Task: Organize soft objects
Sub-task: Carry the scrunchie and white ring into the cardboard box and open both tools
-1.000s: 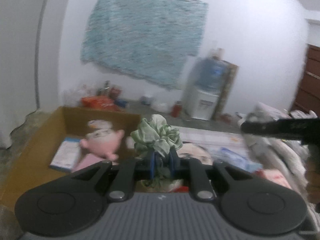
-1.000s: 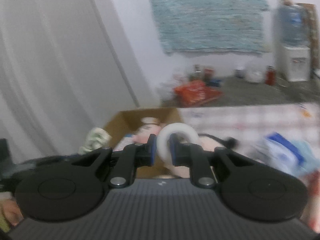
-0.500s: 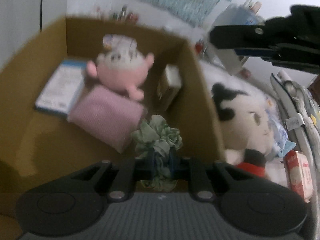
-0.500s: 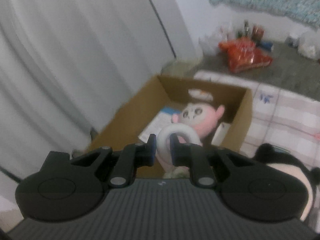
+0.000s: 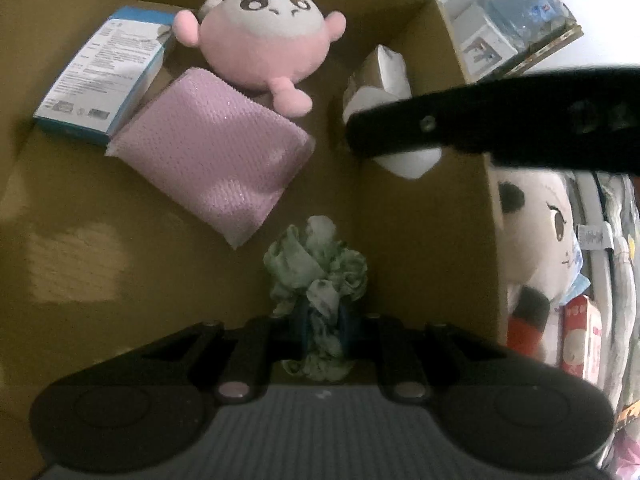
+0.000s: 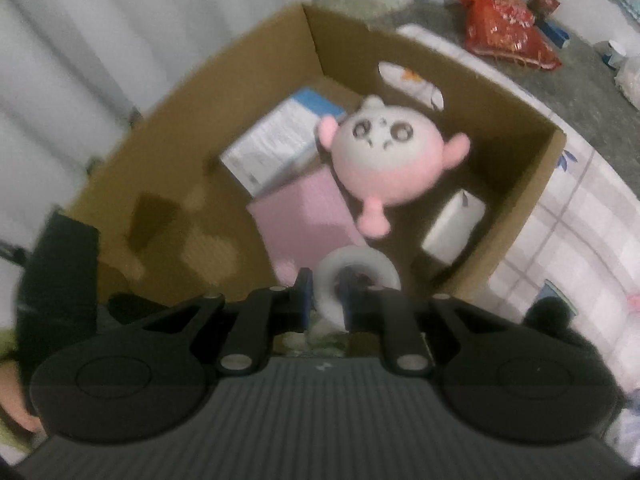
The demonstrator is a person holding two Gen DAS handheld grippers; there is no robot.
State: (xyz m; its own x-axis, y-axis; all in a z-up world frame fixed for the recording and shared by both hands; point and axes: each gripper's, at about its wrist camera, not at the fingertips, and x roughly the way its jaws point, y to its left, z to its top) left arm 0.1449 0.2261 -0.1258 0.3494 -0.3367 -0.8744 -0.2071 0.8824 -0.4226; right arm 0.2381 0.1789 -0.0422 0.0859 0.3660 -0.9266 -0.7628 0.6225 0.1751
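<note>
My left gripper [image 5: 322, 330] is shut on a green ruffled scrunchie [image 5: 316, 268], held low inside the cardboard box [image 5: 460, 216] near its right wall. My right gripper [image 6: 324, 296] is shut on a white soft ring [image 6: 360, 270] above the box's [image 6: 224, 64] near right part. The right gripper's black finger crosses the left wrist view at upper right, with the white ring [image 5: 408, 160] under it. On the box floor lie a pink round plush [image 5: 264, 44], a pink textured pad [image 5: 212, 152], a blue-and-white packet [image 5: 104, 76] and a white packet [image 6: 456, 226].
Outside the box's right wall sits a black-haired doll plush [image 5: 540, 236] beside a red-and-white packet [image 5: 582, 340] and folded cloth. A checked sheet [image 6: 568, 216] lies under the box. A red snack bag [image 6: 504, 24] and bottles are on the floor beyond. A curtain hangs left.
Both grippers tipped from looking across the room to pointing down into the box and sank toward it. The scrunchie and the ring stay gripped. The right gripper now crosses the left view.
</note>
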